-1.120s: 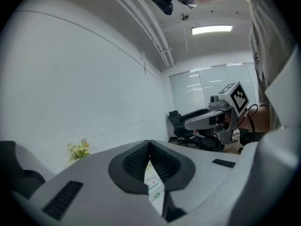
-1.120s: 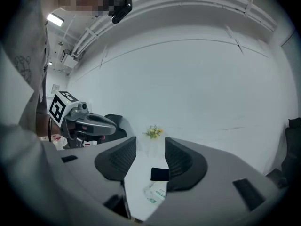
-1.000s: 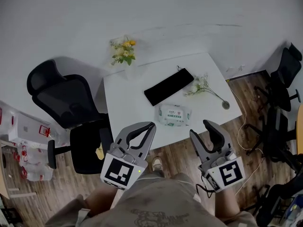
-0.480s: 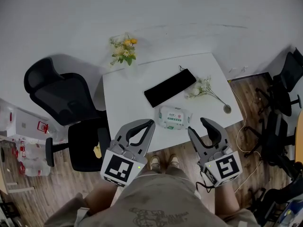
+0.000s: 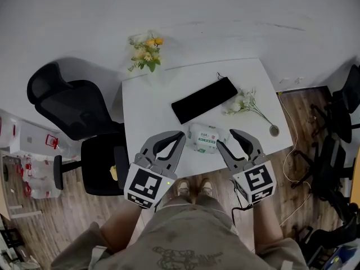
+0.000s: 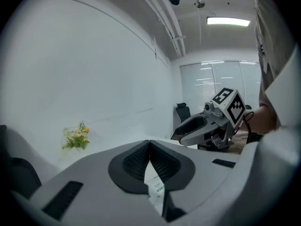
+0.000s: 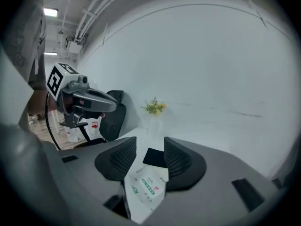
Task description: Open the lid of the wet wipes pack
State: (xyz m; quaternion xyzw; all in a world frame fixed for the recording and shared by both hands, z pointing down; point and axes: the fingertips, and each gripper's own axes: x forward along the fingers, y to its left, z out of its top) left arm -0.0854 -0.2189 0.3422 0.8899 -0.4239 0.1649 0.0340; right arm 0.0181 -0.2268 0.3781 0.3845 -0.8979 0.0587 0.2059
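Note:
The wet wipes pack [image 5: 207, 138], white with green print, lies flat near the front edge of the white table [image 5: 147, 122]. My left gripper [image 5: 180, 134] hovers just left of the pack with its jaws shut and nothing between them; in the left gripper view [image 6: 149, 142] the pads touch, and a strip of the pack [image 6: 155, 190] shows below them. My right gripper [image 5: 227, 139] is open at the pack's right end. In the right gripper view [image 7: 150, 149] the pack [image 7: 146, 185] lies below and ahead of the open jaws.
A black pouch [image 5: 205, 100] lies diagonally behind the pack. A flower sprig [image 5: 243, 103] and a small round object [image 5: 274, 130] are at the table's right. A bunch of flowers [image 5: 145, 52] stands at the back left corner. A black office chair [image 5: 67, 111] is to the left.
Both grippers have moved forward over the table's front edge, and now flank the pack. The right gripper has closed in from the right. The left jaws stayed shut.

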